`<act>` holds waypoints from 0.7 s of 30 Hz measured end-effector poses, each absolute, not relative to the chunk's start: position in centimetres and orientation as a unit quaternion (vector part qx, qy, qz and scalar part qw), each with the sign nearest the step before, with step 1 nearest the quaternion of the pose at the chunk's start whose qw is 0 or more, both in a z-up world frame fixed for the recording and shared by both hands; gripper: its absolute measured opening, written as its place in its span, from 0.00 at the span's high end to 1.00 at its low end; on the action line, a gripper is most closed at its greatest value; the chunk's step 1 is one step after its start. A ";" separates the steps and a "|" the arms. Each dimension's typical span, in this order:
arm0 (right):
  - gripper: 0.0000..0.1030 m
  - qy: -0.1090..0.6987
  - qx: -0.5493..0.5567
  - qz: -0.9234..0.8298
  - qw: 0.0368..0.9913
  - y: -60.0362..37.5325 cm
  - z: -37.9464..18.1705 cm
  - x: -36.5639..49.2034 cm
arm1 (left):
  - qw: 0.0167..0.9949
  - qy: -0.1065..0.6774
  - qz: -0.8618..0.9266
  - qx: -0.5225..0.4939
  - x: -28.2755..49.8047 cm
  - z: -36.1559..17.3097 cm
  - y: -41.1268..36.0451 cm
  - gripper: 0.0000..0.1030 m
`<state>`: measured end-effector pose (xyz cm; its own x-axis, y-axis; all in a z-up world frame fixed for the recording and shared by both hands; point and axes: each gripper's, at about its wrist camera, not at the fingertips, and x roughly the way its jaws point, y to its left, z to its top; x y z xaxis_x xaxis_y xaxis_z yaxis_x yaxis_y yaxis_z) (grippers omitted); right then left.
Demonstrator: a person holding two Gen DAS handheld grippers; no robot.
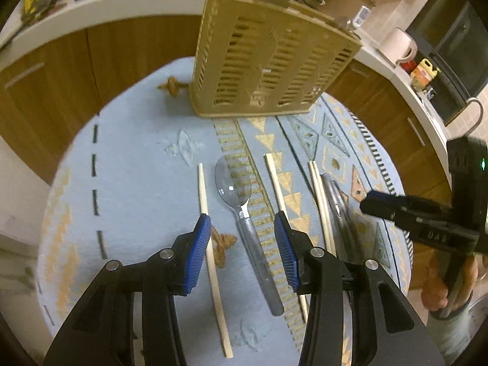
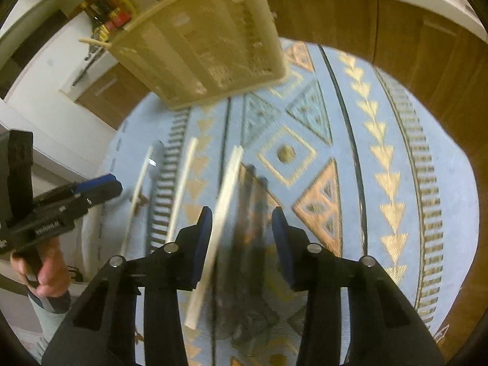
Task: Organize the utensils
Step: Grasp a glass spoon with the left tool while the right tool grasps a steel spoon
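The utensils lie in a row on a blue patterned cloth, handles toward the cameras: a chopstick, a clear plastic spoon, a second chopstick, then a pair of chopsticks just beside some dark metal cutlery whose kind is too blurred to tell. Behind them stands the beige slotted caddy, with at least one stick already poking from its top.

The left gripper hangs over the spoon, jaws partly open and empty; the spoon's neck sits in the gap, the left chopstick passes close by the left pad, but nothing is pinched. The right gripper is also partly open and empty, with the chopstick pair and the dark cutlery between its jaws in a blurred view.

The step looks like a double pick. For the left, I would centre on the spoon's neck and keep the left pad clear of the neighbouring chopstick, or both may lift together. For the right, choose one target: closing where it stands would likely catch sticks and metal at once. Thin pieces on soft cloth call for the fingertips to press low before closing.
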<state>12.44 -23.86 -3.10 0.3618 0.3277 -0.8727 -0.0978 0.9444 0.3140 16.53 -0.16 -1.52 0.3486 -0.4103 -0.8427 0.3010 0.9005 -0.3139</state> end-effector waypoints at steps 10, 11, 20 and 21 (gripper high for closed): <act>0.64 0.559 0.115 0.140 0.809 -24.8 -4.7 11.9 | 0.792 0.568 -0.202 -0.091 20.2 -4.3 -1.1 0.60; 0.64 0.559 0.116 0.140 0.809 -25.0 -4.7 11.8 | 0.791 0.572 -0.199 -0.093 20.6 -4.5 -1.2 0.60; 0.64 0.560 0.130 0.140 0.806 -26.5 -4.9 11.8 | 0.810 0.566 -0.146 -0.052 21.8 -4.5 -3.3 0.59; 0.64 0.560 0.130 0.140 0.806 -26.5 -4.9 11.9 | 0.810 0.567 -0.143 -0.046 22.0 -4.5 -3.6 0.59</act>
<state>11.88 -26.46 -4.86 0.3330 0.3710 -0.8669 -0.0797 0.9271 0.3662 22.02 -3.57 -4.54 0.3170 -0.2838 -0.9050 0.1793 0.9549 -0.2366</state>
